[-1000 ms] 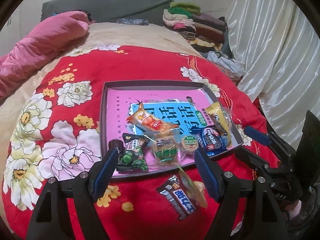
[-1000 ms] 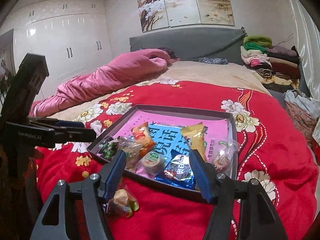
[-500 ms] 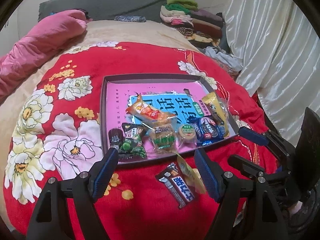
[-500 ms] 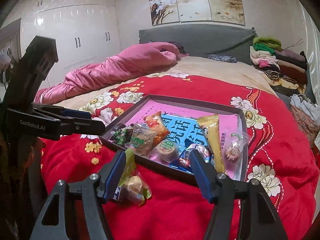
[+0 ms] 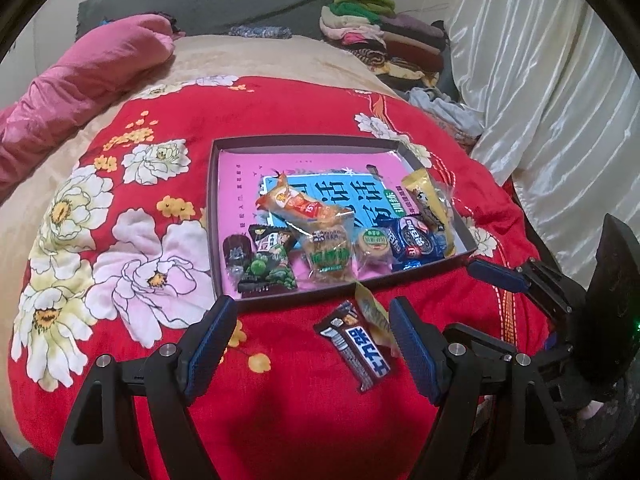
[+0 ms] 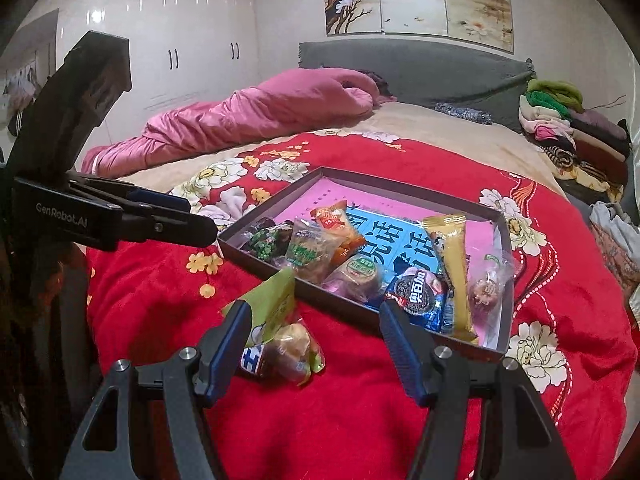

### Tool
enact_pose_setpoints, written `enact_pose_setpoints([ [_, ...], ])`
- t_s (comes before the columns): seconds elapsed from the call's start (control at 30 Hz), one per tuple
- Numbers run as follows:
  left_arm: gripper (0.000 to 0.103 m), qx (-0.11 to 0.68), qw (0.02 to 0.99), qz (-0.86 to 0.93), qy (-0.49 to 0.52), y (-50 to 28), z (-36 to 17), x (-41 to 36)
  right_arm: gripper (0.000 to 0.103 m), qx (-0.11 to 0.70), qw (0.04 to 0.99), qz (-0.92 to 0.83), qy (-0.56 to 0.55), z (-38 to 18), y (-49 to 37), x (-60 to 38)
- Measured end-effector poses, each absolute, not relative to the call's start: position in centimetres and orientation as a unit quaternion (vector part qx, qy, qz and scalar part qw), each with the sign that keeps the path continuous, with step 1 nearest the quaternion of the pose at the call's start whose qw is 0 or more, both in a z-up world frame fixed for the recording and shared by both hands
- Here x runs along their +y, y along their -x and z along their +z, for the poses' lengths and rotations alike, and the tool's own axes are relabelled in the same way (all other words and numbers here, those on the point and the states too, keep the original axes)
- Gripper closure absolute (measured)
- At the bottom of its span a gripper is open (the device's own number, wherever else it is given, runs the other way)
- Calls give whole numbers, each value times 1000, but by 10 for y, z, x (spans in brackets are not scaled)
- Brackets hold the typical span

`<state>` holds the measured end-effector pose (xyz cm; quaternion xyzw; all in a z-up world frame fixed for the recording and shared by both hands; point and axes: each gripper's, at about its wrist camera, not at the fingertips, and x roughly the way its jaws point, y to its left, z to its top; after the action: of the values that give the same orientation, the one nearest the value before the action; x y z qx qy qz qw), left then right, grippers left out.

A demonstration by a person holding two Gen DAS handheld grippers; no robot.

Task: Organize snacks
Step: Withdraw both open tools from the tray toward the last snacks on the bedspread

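Already spread and empty, both left tool (image 5: 310,340) and right tool (image 6: 316,344) poised just short of the tray (image 5: 344,145), near two stray snacks (image 5: 356,346) lying outside its near wall, likely awaiting pickup, most packets (image 5: 304,210) inside.

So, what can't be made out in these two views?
- Dark bar wrapper, right wrist view: mostly hidden by the yellow-green packet and a finger.
- Clear-wrapped candy: unseen in the left wrist view.
- Tray liner print: covered by snacks.
- Person: outside both views.
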<state>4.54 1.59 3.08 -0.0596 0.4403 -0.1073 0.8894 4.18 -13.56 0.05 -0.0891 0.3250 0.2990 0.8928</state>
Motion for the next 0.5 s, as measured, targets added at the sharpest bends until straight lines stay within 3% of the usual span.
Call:
enact_pose_setpoints([
  [0.5,23,490,861,-120,68,-37,-3,8,37,355,890,265,105,-9,-40,-142],
])
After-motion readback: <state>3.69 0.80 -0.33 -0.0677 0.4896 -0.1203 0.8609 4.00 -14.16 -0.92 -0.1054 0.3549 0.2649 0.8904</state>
